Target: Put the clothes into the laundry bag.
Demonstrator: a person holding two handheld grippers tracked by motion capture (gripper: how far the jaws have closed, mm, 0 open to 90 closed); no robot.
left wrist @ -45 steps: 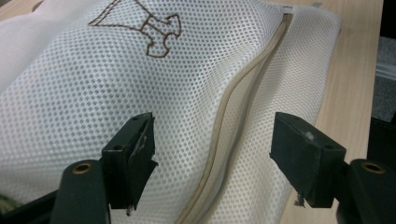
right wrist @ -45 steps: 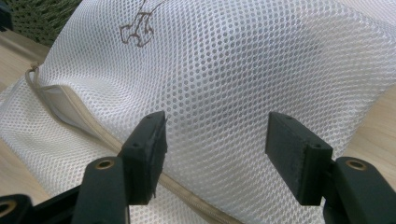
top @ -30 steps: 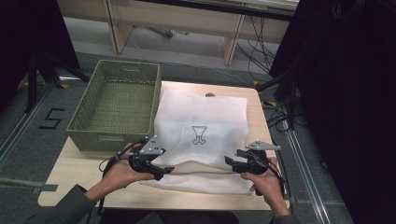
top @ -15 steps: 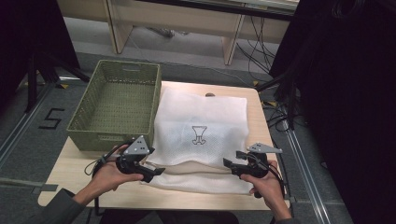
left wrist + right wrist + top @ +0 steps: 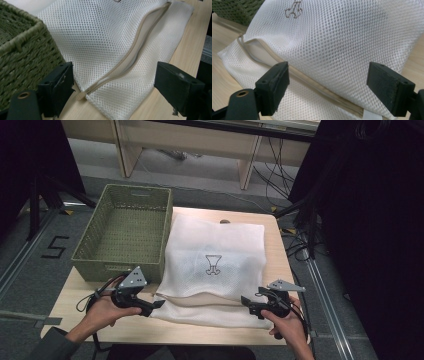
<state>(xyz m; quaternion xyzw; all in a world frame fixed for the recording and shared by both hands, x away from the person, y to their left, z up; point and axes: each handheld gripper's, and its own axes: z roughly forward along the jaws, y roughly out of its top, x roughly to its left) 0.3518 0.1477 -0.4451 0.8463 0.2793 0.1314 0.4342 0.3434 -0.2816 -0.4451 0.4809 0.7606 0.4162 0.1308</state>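
Lying flat ahead of both sets of fingers, the white mesh bag (image 5: pixel 215 265) — honeycomb weave, beige zipper (image 5: pixel 130 56) gaping along its near edge. Left gripper (image 5: pixel 150 305) held level at the bag's left corner, jaws just opened wide, nothing pinched. Right gripper (image 5: pixel 252 304) likewise at the right corner — jaws just spread. Woven green basket (image 5: pixel 125 232) beside the left fingers.

One mesh bag (image 5: pixel 215 265), one basket (image 5: pixel 125 232), two tools.
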